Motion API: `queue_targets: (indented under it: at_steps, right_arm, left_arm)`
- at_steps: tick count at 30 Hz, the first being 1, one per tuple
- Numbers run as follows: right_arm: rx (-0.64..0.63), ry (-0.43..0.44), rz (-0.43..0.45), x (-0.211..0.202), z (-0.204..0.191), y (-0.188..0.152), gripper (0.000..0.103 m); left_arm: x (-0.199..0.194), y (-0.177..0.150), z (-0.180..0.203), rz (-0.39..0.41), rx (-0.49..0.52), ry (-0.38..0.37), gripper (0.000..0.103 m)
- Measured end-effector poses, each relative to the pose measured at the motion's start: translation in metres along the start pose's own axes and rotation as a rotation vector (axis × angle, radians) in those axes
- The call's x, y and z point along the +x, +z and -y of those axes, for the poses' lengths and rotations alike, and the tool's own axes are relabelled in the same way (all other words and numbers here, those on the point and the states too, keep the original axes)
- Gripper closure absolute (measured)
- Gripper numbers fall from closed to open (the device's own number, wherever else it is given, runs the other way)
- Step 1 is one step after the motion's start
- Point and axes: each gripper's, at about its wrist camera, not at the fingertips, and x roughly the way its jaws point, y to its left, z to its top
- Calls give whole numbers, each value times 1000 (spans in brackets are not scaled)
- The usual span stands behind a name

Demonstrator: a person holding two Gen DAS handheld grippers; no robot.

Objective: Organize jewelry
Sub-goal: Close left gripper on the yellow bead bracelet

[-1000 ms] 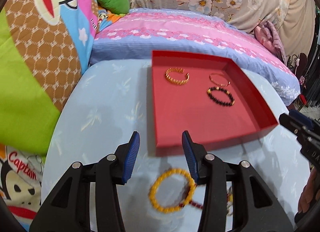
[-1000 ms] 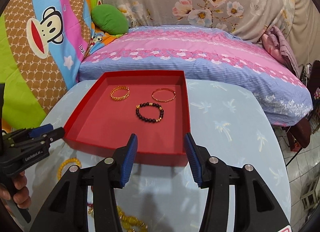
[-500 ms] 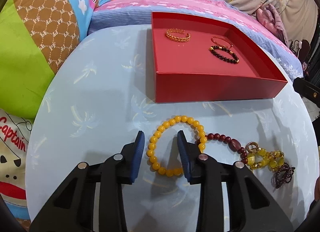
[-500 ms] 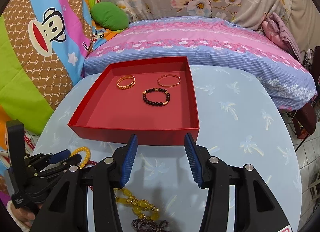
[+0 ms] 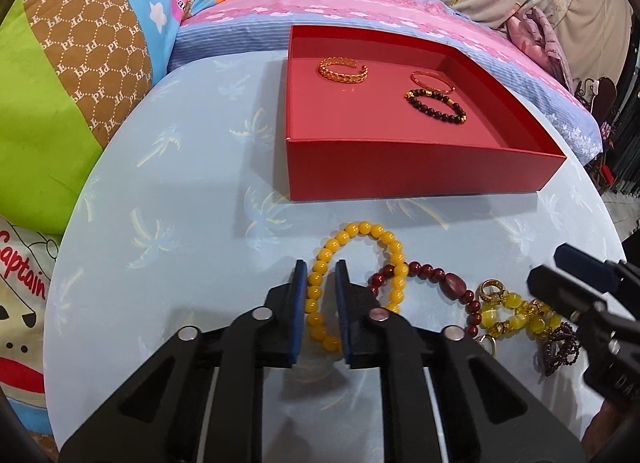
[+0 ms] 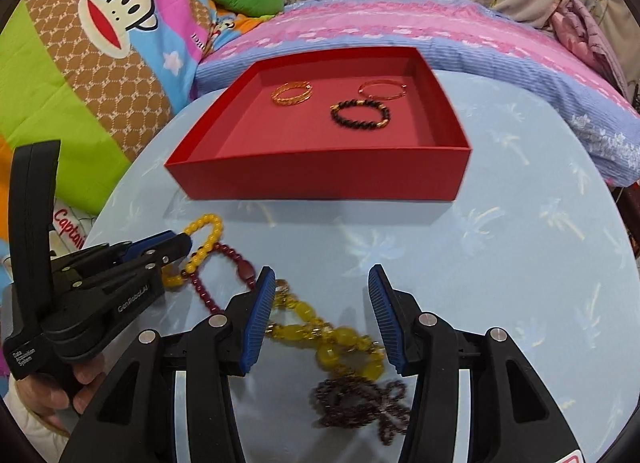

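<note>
Left hand-held gripper (image 5: pixel 321 277) clamped on yellow bead bracelet (image 5: pixel 352 259), flat on bench (image 5: pixel 180 223); right hand-held gripper (image 6: pixel 322 283) open, empty. Red tray (image 5: pixel 400 179) holds three bracelets.

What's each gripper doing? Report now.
Left gripper: shut on the yellow bead bracelet.
Right gripper: open, holding nothing.
</note>
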Motion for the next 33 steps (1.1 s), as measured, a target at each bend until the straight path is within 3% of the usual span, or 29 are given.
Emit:
queue_targets:
  at_steps: [14,33]
  right_arm:
    - [-83,39,-13,15,-39,3,58]
    - [6,-6,-43,-5,10,-27,64]
  left_arm:
    - [-4,0,-16,-2,-43,3,96]
    - [-5,-7,-5,-6,-38,-25,96]
